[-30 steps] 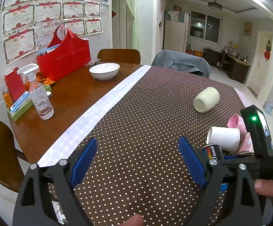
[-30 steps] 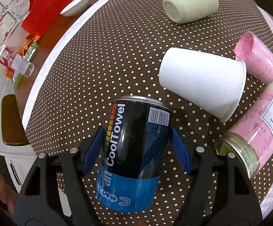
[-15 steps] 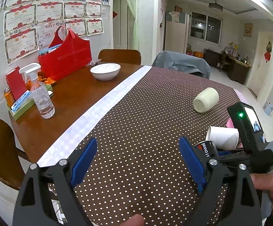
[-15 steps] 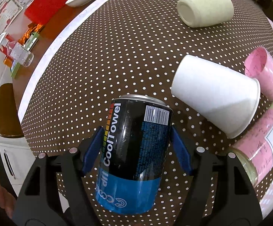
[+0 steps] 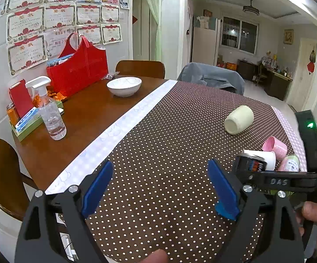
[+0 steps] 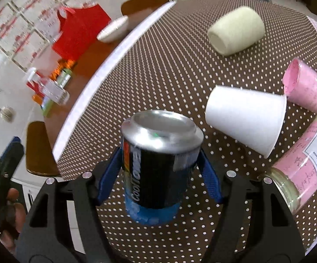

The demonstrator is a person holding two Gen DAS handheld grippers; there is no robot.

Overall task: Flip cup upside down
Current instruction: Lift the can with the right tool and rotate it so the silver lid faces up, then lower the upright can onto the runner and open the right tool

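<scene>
My right gripper [image 6: 160, 175] is shut on a black and blue CoolTowel can [image 6: 156, 164] and holds it tilted, its silver end toward the camera, above the dotted brown tablecloth [image 6: 169, 65]. The can also shows in the left wrist view [image 5: 251, 164], at the right. A white paper cup [image 6: 246, 118], a cream cup [image 6: 237, 30], a pink cup [image 6: 305, 92] and a pink-labelled jar [image 6: 300, 166] lie on their sides to the right. My left gripper [image 5: 158, 186] is open and empty over the near part of the cloth.
On the bare wood at the left are a white bowl [image 5: 124, 85], a red bag [image 5: 77, 65], a spray bottle [image 5: 48, 111] and a small tray of packets [image 5: 29, 125]. Wooden chairs [image 5: 2, 179] stand at the table's left and far edges.
My right gripper has tilted the can from lying flat toward upright, so its silver end now faces the camera. The right gripper rose in the left wrist view. The left gripper has stayed put.
</scene>
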